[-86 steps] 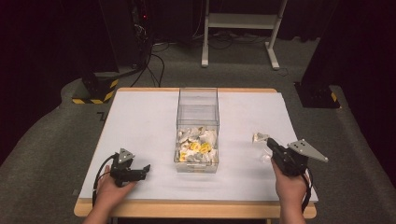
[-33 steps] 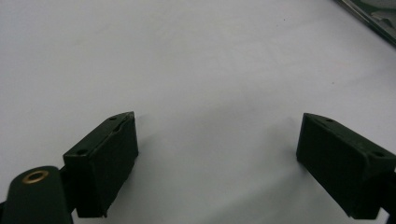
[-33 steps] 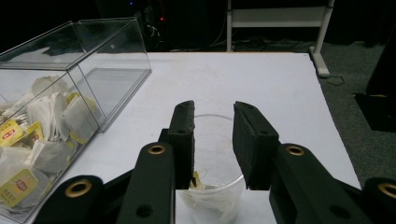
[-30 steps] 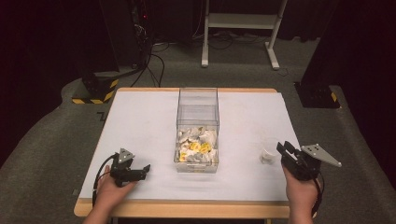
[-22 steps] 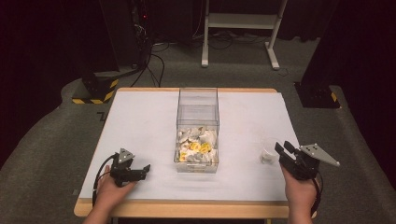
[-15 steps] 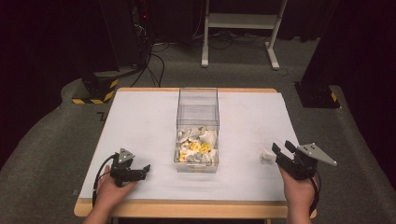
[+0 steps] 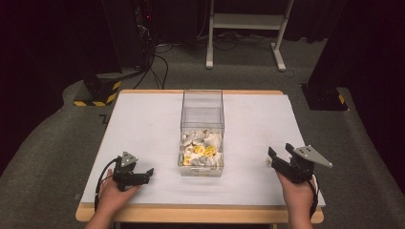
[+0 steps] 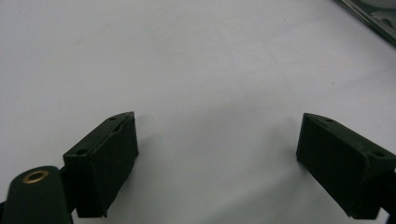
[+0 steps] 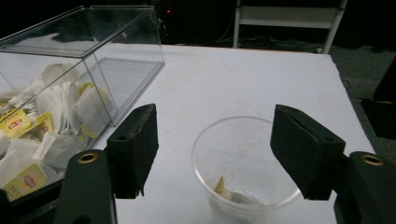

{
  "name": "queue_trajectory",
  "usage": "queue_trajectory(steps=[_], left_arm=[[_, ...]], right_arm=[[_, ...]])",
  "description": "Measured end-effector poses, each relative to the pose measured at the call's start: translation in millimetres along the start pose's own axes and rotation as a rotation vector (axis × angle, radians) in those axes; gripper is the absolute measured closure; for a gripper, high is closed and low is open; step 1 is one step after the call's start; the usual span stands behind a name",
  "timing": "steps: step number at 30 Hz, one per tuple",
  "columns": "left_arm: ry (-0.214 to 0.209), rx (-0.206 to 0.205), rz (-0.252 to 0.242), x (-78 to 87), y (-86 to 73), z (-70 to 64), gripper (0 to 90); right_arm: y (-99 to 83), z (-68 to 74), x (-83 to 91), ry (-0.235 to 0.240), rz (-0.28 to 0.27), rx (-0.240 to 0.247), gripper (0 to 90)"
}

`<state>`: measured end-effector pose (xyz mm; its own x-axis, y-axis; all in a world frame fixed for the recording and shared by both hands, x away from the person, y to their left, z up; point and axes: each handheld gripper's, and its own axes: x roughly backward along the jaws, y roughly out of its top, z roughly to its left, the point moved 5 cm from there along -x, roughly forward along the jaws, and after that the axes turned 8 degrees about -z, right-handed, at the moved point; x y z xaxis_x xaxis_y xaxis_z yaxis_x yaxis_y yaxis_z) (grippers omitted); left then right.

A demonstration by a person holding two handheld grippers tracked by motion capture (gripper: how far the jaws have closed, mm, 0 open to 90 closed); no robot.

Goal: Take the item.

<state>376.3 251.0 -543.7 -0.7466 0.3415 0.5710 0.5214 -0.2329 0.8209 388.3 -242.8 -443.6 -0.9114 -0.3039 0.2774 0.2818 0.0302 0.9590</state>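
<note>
Both grippers released | cup (image 9: 245, 163) between right gripper (image 9: 224, 154) fingers (image 9: 303, 149) | untouched

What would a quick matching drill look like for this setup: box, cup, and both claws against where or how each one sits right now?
Things:
1. clear box
2. plastic cup
3. left claw
4. right claw

States:
A. open over bare white table
B. open, the cup standing between its jaws
C. holds one tea bag
D. holds a pile of tea bags, mid-table

Pairs: 1-D, 2-C, 3-A, 4-B
</note>
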Motion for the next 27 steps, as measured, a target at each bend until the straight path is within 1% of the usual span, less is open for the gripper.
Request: queue_trajectory(steps=[4,11,17,18,20,23,27], left_arm=[[0.0,0.0,0.0,0.0,0.0,0.0,12.9],[0.0,0.001,0.0,-0.1,0.0,-0.1,12.9],[0.0,0.0,0.0,0.0,0.0,0.0,12.9],[0.0,0.0,0.0,0.0,0.0,0.0,12.9],[0.0,0.0,0.0,0.0,0.0,0.0,12.9],[0.0,0.0,0.0,0.0,0.0,0.0,12.9],[-0.001,0.001,0.0,-0.1,0.0,-0.1,12.9]], right_arm=[[-2.2,10.2,-4.7,0.014,0.01,0.018,29.6],[-5.1,31.7,-12.1,0.054,0.016,0.049,28.2],[-8.9,52.7,-18.5,0.09,0.031,0.076,28.0],[-10.3,58.0,-19.9,0.097,0.032,0.073,28.0],[-13.3,65.4,-22.7,0.106,0.035,0.086,28.0],[-17.9,74.3,-26.8,0.12,0.048,0.091,27.8],[-26.7,86.2,-34.0,0.133,0.076,0.111,27.5]])
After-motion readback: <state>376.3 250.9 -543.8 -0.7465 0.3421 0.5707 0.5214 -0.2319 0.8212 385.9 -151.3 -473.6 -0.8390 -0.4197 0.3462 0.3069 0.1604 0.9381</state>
